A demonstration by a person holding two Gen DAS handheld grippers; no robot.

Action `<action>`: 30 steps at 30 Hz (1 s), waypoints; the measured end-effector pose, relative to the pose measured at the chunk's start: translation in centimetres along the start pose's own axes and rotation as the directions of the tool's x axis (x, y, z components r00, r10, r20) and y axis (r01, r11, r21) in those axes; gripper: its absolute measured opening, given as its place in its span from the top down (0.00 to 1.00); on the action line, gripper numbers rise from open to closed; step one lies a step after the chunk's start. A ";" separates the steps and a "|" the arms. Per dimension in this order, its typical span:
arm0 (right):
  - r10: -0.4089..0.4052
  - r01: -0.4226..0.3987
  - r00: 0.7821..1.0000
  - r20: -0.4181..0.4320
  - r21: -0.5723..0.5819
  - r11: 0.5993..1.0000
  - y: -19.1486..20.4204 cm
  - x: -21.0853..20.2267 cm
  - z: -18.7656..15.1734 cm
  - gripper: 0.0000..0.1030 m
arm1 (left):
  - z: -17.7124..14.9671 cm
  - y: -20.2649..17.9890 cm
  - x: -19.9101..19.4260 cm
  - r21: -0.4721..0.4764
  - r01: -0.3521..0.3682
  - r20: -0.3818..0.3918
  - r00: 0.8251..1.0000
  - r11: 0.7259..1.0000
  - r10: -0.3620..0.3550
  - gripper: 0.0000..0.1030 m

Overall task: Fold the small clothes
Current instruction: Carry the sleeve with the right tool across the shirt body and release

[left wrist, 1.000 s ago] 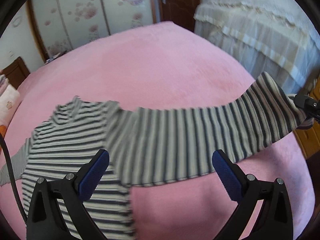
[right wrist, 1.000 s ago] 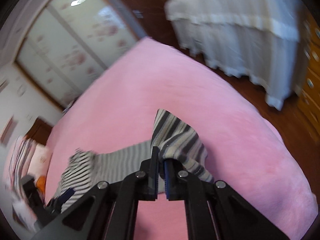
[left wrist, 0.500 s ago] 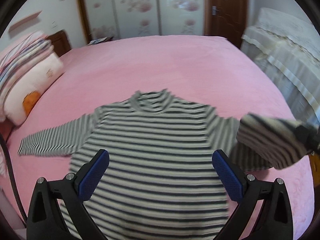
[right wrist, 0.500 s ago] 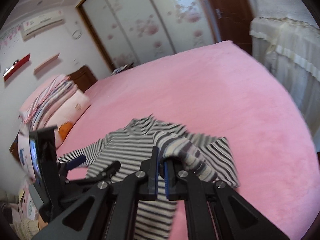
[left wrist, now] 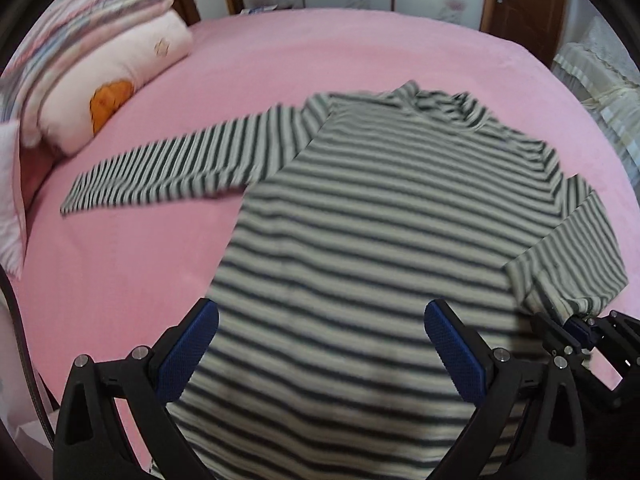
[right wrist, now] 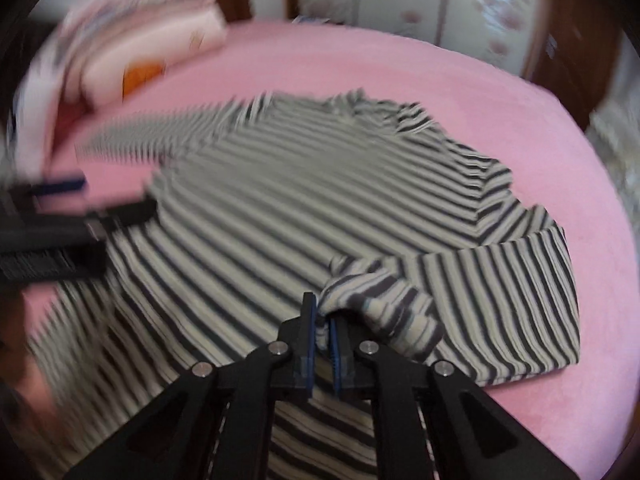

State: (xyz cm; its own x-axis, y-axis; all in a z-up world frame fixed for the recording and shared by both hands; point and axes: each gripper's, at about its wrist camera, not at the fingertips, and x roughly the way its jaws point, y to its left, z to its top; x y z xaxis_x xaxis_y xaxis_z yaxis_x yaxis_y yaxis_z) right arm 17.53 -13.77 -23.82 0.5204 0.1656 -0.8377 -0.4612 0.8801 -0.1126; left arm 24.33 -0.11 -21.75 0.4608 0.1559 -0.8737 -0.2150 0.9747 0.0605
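1. Left wrist view. The left gripper (left wrist: pixel 320 344) is spread wide with nothing between its blue pads (left wrist: pixel 192 352); it hangs over the lower body of the striped top (left wrist: pixel 380 240) and I see no contact. The top lies flat on the pink bed cover (left wrist: pixel 280 48), collar (left wrist: pixel 436 104) at the far end from the tool and hem running out of sight under it.
2. Same view. The left sleeve (left wrist: pixel 172 168) lies fully stretched out, ahead and to the left of the tool, unfolded. The right sleeve (left wrist: pixel 568 252) is doubled back at the elbow, ahead and to the right, with its cuff reaching the tip of the right gripper (left wrist: pixel 576 326). Pillows (left wrist: pixel 108 92) sit far left.
3. Right wrist view (blurred). The right gripper (right wrist: pixel 324 332) is closed to a narrow slit with the sleeve cuff (right wrist: pixel 372 300) bunched and pinched between its pads, directly ahead of the tips. The folded-over sleeve (right wrist: pixel 500 300) runs off to the right of the tool; the top's body (right wrist: pixel 280 208) spreads ahead. The left gripper (right wrist: pixel 60 224) shows at far left, too smeared to judge there.
4. Progress, judged: early stage. 1 sleeve fold is in hand but not released, so 0 folds are finished. Left to do: lay the cuff down on the body, fold in the other sleeve, then fold the body.
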 end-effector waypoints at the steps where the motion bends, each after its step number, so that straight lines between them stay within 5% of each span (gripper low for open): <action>1: -0.028 0.028 1.000 0.004 -0.035 0.999 0.7 0.1 -0.2 0.86 | -0.3 0.6 0.3 -0.007 -0.001 -0.004 1.000 1.000 0.001 0.01; 7: -0.141 0.161 0.984 0.113 -0.188 0.969 4.3 -1.4 -0.5 0.52 | -0.6 3.2 1.5 -0.060 0.018 -0.011 1.000 0.998 -0.019 0.01; 18: 0.012 -0.002 0.995 0.094 -0.112 0.994 8.1 2.4 4.5 0.52 | 0.2 6.3 2.5 -0.105 0.035 0.002 0.999 0.994 -0.035 0.01; 24: 0.099 -0.092 0.991 0.094 -0.072 0.993 8.6 2.1 4.6 0.52 | 1.5 5.1 3.4 -0.025 0.168 -0.026 0.985 0.985 -0.169 0.02; 27: 0.114 -0.113 0.989 0.098 -0.015 0.994 6.3 0.7 3.7 0.52 | 2.5 2.5 3.9 0.065 0.288 -0.054 0.957 0.955 -0.285 0.02; 30: 0.086 -0.091 0.991 0.105 0.040 0.995 3.5 -0.6 2.7 0.52 | 3.7 -0.5 5.0 0.148 0.468 -0.110 0.883 0.871 -0.456 0.13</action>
State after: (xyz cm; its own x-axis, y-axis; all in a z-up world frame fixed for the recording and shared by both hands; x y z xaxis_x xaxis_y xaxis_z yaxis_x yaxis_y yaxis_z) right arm 17.61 -9.61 -22.27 0.5514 0.2870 -0.7833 -0.4779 0.8783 -0.0146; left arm 29.92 0.76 -24.37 0.4099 -0.3242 -0.8526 0.1556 0.9459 -0.2849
